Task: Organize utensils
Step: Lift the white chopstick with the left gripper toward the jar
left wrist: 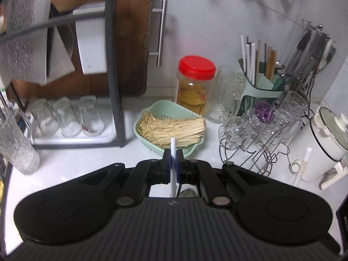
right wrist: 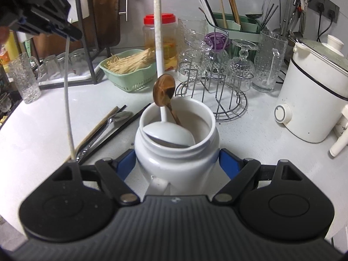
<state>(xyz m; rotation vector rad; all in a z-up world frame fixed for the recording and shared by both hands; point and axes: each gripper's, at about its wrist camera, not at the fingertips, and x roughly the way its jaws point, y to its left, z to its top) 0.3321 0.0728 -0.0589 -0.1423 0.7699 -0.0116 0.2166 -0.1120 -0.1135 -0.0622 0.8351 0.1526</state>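
My right gripper (right wrist: 177,163) had its blue fingers (right wrist: 125,163) clamped on either side of one white jar (right wrist: 176,152), nearest to me. In the jar stood two utensils: a white ladle (right wrist: 159,65) and a wooden spoon (right wrist: 164,90). My left gripper (left wrist: 173,162) was pinched tight on one white chopstick (left wrist: 173,169). Left of the jar, on the counter (right wrist: 32,134), lay a metal spoon (right wrist: 108,122) among loose chopsticks (right wrist: 128,121). Farther off sat one green basket (right wrist: 128,76), then one red-lidded jar (right wrist: 167,37).
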